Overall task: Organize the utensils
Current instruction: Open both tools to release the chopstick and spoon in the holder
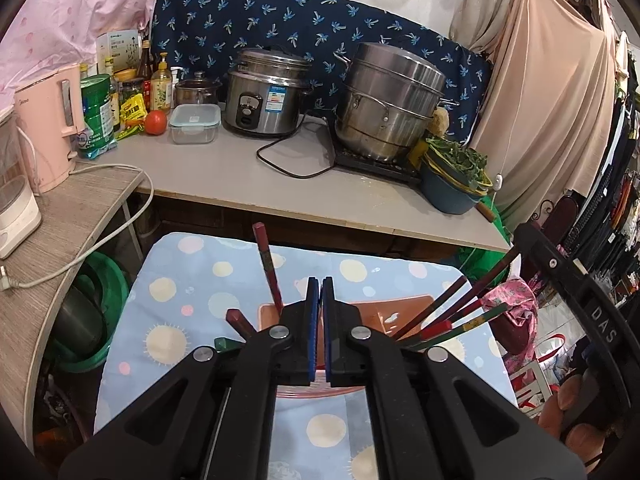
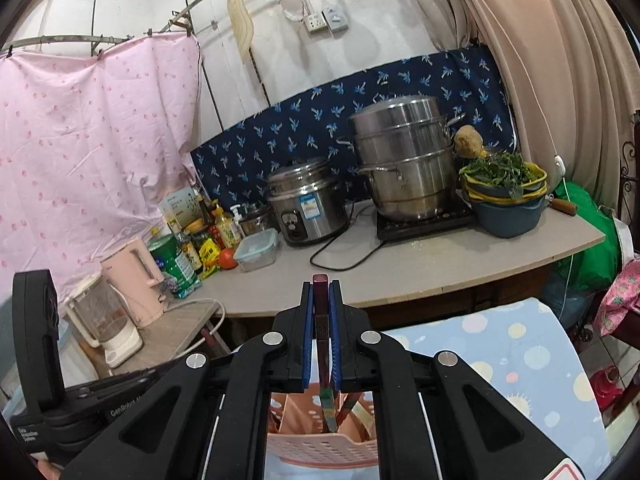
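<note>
My right gripper [image 2: 321, 300] jaws clamp dark chopstick [image 2: 320, 312] above pink basket [image 2: 320, 446]; left gripper [image 1: 321, 300] jaws pressed together, empty.

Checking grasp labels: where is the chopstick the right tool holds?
In the right wrist view, the dark red chopstick stands clamped between the right tool's blue pads, its lower end in the pink utensil basket.

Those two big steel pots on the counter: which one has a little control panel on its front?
The shorter rice cooker on the left: dark control panel and blue sticker on its front. The taller stacked steamer pot to its right, on a black cooktop, has none.
</note>
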Tool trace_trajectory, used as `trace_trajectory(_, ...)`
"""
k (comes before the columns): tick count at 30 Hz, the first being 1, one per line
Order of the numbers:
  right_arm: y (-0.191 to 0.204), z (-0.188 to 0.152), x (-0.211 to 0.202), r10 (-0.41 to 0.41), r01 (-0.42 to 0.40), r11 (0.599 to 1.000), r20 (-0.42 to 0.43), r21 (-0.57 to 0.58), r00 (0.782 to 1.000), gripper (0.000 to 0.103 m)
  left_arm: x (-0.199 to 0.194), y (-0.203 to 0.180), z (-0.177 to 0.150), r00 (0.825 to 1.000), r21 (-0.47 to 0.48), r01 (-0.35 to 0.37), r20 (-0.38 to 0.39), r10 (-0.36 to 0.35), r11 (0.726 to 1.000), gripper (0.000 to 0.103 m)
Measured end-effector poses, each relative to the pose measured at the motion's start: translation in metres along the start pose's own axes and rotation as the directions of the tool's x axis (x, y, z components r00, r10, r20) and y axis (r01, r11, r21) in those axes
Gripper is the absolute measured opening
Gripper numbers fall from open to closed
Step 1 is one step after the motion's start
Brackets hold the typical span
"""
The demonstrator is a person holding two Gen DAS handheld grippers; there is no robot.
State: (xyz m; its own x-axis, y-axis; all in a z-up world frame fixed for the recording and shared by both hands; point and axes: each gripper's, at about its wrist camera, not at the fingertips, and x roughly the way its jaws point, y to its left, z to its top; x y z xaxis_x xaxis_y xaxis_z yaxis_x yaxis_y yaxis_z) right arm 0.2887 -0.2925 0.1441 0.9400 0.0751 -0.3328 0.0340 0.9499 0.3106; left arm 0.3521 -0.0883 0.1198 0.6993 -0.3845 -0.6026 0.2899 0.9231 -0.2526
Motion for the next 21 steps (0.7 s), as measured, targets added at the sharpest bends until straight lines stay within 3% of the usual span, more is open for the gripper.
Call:
trace_trajectory(3, 0.0, -0.003, 0.0, -0.005, 0.005, 1.0, -0.006, -0.007, 1.0, 0.012, 0.0, 0.0, -0.003, 1.0, 0.014, -0.015, 0.0, 0.015, 1.0, 0.005)
trace_trajectory(5, 0.0, -0.004, -0.003, -0.007, 0.007, 1.0, -0.009, -0.013, 1.0, 0.013, -0.002, 0.0, -0.005, 1.0, 0.013, -0.019, -0.001, 0.019, 1.0, 0.015)
trace_trajectory(7, -0.001, -0.005, -0.006, -0.007, 0.007, 1.0, -0.01, -0.011, 1.0, 0.016, -0.005, 0.002, -0.005, 1.0, 0.003, -0.024, 0.009, 0.024, 1.0, 0.032)
trace_trajectory(8, -0.001, -0.006, -0.008, -0.006, 0.006, 1.0, -0.011, -0.01, 1.0, 0.018, -0.007, 0.002, -0.006, 0.999, 0.0, -0.028, 0.016, 0.028, 1.0, 0.034)
trace_trajectory(21, 0.003, -0.031, -0.037, -0.001, -0.001, 0.999, -0.06, -0.036, 0.998, 0.029, -0.042, -0.006, -0.025, 0.994, 0.046, -0.091, 0.065, 0.088, 0.995, 0.035)
